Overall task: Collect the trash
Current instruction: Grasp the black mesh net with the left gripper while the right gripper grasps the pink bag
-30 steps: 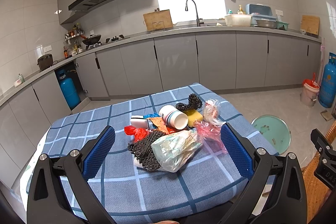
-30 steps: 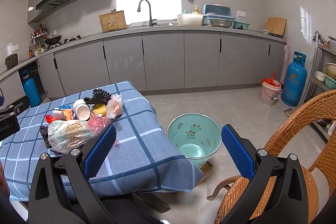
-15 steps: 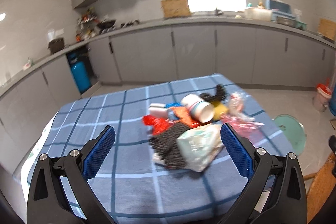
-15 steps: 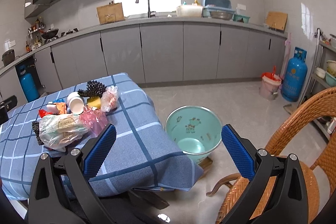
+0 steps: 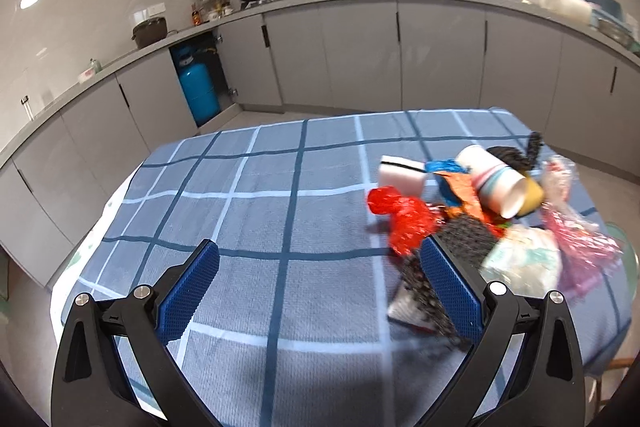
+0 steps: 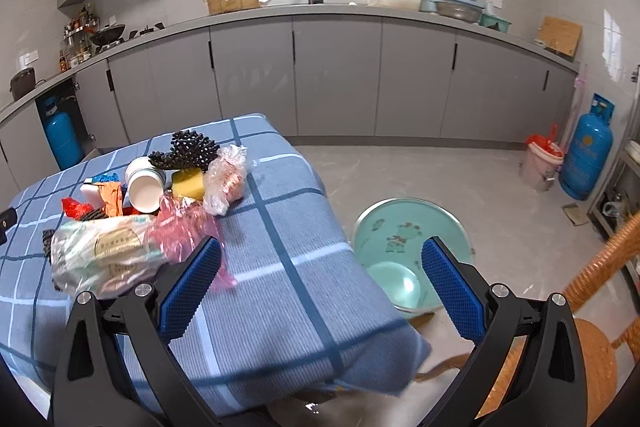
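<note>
On the bench (image 5: 256,211), under a blue checked cloth, one heap of trash (image 6: 152,211) at the edge nearest the floor basin.

Contents: white paper cup (image 6: 145,185) on its side; yellow sponge (image 6: 188,183); black knobbly mesh piece (image 6: 188,149); clear crumpled bag (image 6: 225,179); pink film (image 6: 180,231); large printed bag (image 6: 106,253); red plastic (image 5: 404,215); white block (image 5: 402,175); orange and blue scraps, too tangled to sort.

Hard to make out: left wrist view is motion-blurred over the heap; dark netting (image 5: 464,239) runs partly behind a tong finger. The teal basin (image 6: 412,251) on the floor is partly hidden behind the right tongs' finger, and in the left view only a sliver shows at the frame edge. Wicker chair (image 6: 592,327) is cut off at right.

Left tongs (image 5: 320,291): spread, empty, over bare cloth.
Right tongs (image 6: 320,291): spread, empty, one finger just before the pink film.

Change: a second ago the heap sat between the left tongs' fingers; it now lies off to their right. Right view is almost unchanged, slightly nearer the bench.
</note>
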A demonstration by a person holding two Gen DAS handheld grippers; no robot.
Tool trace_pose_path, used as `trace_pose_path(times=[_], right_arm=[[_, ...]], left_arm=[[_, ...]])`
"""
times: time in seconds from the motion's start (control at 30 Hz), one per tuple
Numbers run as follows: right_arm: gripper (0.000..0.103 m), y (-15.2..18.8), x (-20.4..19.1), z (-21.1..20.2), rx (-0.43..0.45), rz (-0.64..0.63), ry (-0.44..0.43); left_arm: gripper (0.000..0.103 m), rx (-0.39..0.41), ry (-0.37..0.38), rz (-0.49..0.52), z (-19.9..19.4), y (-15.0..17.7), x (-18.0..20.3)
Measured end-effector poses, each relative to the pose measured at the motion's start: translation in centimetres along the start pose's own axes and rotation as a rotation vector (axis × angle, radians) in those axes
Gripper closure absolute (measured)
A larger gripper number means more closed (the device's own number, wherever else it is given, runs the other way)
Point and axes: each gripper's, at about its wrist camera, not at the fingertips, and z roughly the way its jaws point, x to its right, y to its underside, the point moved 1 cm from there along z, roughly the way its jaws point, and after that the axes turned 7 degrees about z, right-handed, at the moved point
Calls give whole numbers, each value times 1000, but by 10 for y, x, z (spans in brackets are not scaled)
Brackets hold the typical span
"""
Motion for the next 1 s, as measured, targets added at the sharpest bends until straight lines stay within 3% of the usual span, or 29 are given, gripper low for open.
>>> trace_pose_path(times=[0.17,0.4,0.53,0.67,0.77,0.9,0.97,1.0], right_arm=[[5,-11,-13,26,-9,-13,-16],[5,-14,-27,55,-49,-4,-46],[5,-7,-30,61,-56,-12,-48],[5,-5,-27,61,-51,9,-62],[5,-4,-28,63,-61,20,-80],[5,-10,-29,59,-38,12,-92],[5,-14,-27,59,-31,13,-91],[5,-17,-27,60,-30,17,-93]], left_arm=[[4,-32,2,23,24,-8,9],[4,-40,85,66,29,-3,41],[4,-91,118,61,47,3,54],[4,-29,140,66,34,-4,60],[5,-38,175,98,37,-2,73],[27,-81,202,105,50,4,78],[29,-88,211,91,53,5,75],[38,-86,214,89,53,5,74]])
